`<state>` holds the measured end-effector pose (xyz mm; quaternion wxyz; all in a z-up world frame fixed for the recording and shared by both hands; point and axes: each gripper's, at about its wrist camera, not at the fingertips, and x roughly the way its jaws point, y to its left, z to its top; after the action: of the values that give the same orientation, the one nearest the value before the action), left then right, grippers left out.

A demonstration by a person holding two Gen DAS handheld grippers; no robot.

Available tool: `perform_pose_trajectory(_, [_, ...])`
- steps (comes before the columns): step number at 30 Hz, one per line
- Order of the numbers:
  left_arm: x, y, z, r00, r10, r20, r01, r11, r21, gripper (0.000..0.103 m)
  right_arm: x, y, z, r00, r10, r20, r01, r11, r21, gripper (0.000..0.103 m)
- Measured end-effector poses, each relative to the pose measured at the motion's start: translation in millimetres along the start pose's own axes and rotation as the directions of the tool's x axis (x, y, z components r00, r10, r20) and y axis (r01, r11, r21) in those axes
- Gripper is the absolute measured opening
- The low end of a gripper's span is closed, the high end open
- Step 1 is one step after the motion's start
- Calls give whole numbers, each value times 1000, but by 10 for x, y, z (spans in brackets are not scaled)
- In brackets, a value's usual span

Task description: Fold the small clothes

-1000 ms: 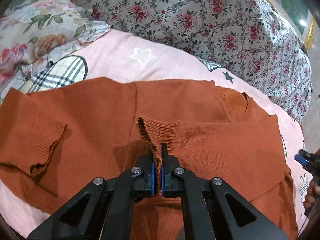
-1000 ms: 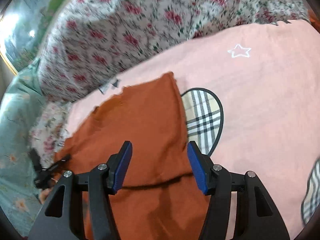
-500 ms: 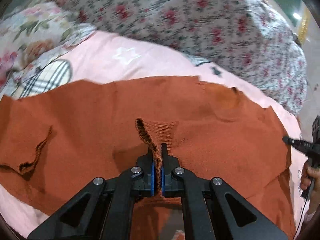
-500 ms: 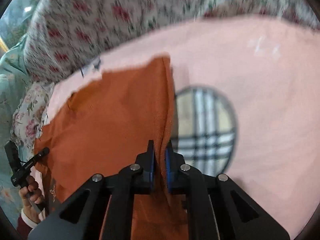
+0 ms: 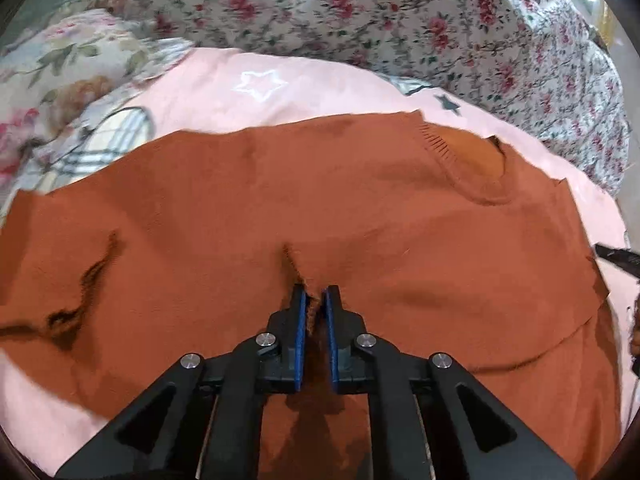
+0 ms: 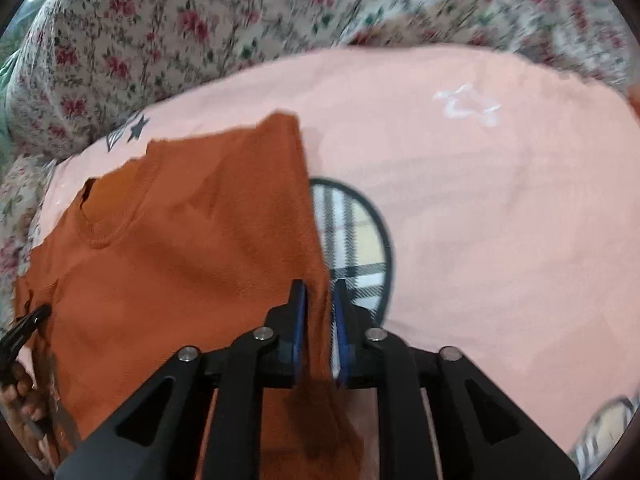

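From the left gripper's camera, the rust-orange knit sweater lies spread across the pink bedsheet, neckline toward the far right, and the blue-padded fingers are pinched on a raised ridge of its fabric near the middle. A floral quilt is heaped behind. From the right gripper's camera, the jaws are clamped on the sweater's right-hand edge, just beside a plaid oval patch printed on the sheet.
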<state>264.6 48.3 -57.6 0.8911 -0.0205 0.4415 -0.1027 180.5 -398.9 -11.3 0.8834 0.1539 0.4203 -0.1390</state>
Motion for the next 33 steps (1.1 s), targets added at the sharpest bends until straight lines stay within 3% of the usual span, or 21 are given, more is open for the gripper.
perform_pose_trajectory(4, [-326,200,-251,1000,13,19,-12,999,-32,12,-375,203,-188,991,126,44,-126,992,-2,47])
perform_pose_trajectory(8, [-704,444,-458,996,70,63,-68,997,-38,26,-551,486,-500,955,296,-22,-296,955,-17,52])
perform_pose_trajectory(10, [-860,553,-475,988,121,99,-120,993,-17,40,-571,618,-617,937,345,-58,-347,938,-15,55])
perform_pose_trajectory(12, [-920,640,-420,979,161,121,-164,986,13,45,-564,751,-722,917,387,-93,-389,921,2,56])
perform_pose_trajectory(14, [-907,718,-349,973,189,135,-197,979,47,54,-573,873,-816,904,410,-120,-412,911,9,57])
perform_pose_trajectory(16, [-821,775,-271,968,210,137,-223,971,90,75,-567,973,-870,897,423,-130,-426,905,7,57])
perform_pose_trajectory(19, [-539,915,-169,958,273,93,-284,949,138,77,-588,1095,-933,885,443,-141,-447,895,5,57])
perform_pose_trajectory(22, [-270,1121,-99,947,318,43,-321,939,125,77,-630,1175,-969,884,444,-143,-450,893,-8,57])
perform_pose_trajectory(23, [-207,1190,-88,947,319,31,-321,940,115,77,-639,1213,-971,884,444,-144,-451,893,-12,57])
perform_pose_trajectory(24, [-164,1273,-67,952,305,20,-306,948,91,67,-645,1226,-968,884,444,-144,-451,892,-15,57])
perform_pose_trajectory(25, [-155,1367,-37,965,261,13,-261,964,50,47,-653,1238,-970,884,445,-144,-452,892,-18,57])
perform_pose_trajectory(26, [-171,1437,-6,970,244,15,-244,970,11,36,-659,1249,-974,884,446,-143,-453,891,-23,57])
perform_pose_trajectory(27, [-200,1477,19,969,247,17,-247,969,-15,17,-658,1260,-975,884,445,-142,-452,891,-26,57])
perform_pose_trajectory(28, [-231,1500,30,973,231,17,-230,972,-38,7,-658,1268,-977,885,443,-142,-451,892,-27,57])
perform_pose_trajectory(33, [-563,1289,69,990,107,89,-97,990,-106,3,-671,1256,-973,887,444,-122,-451,892,-30,57])
